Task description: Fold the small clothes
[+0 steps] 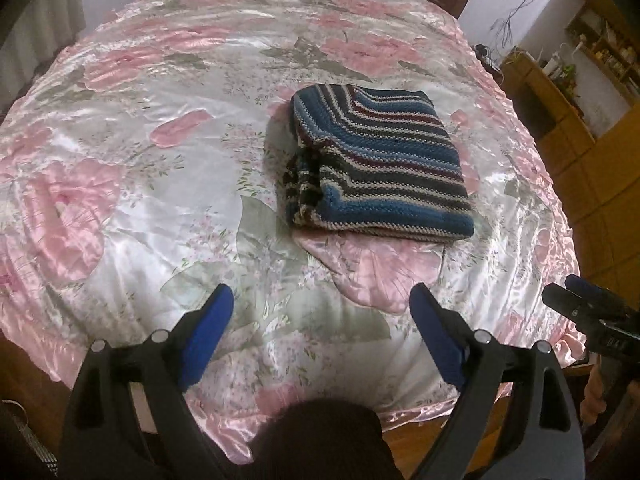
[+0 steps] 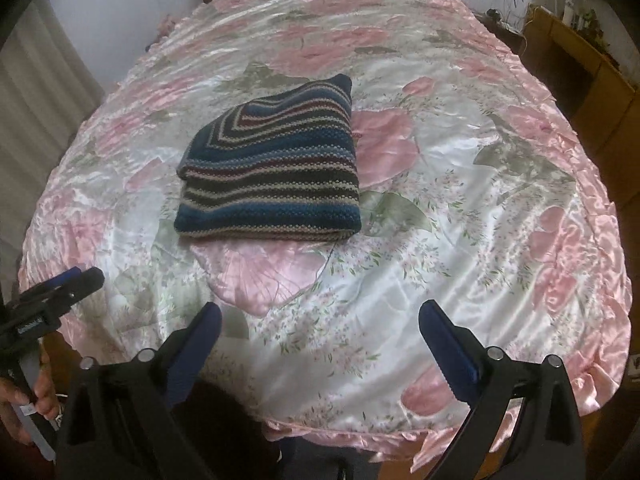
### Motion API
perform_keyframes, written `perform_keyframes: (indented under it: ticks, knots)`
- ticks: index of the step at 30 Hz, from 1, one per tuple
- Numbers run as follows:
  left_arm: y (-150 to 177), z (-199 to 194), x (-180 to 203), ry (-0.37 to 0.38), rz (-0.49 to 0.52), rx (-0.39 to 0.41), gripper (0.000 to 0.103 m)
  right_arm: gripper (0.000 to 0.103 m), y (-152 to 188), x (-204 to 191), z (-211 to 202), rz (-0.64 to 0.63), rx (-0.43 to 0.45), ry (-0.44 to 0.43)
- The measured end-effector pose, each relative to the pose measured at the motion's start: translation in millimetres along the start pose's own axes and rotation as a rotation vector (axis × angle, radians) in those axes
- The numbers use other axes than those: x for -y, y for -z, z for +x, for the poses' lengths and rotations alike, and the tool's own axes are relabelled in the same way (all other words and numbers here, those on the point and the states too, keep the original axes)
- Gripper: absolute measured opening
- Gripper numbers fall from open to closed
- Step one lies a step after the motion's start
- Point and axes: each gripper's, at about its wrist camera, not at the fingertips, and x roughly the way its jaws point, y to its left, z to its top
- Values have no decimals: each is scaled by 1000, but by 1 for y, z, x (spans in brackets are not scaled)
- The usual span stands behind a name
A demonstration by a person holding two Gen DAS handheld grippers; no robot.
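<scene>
Satin floral bedspread (image 1: 168, 184): folded striped knit sweater (image 1: 380, 160) at centre, likely soft, thick; grip near hem. Left gripper (image 1: 322, 300), right gripper (image 2: 320, 316): jaws spread, empty.

A bed (image 1: 160, 208) is carrying a glossy pink floral satin bedspread (image 2: 460, 220) that is covering its whole top. A folded striped knit garment (image 2: 272, 172) is lying directly on the bedspread, near the middle.
</scene>
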Motion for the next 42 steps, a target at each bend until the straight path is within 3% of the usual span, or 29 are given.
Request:
perform_keyframes:
  ticks: [6, 14, 42]
  knots:
    - [8, -17, 2, -50, 27, 20, 90, 99, 11, -8, -16, -21, 16, 66]
    - [13, -35, 14, -99, 57, 46, 91, 99, 14, -10, -25, 11, 13, 70]
    - [18, -55, 24, -123, 88, 67, 92, 99, 17, -35, -44, -15, 55, 37]
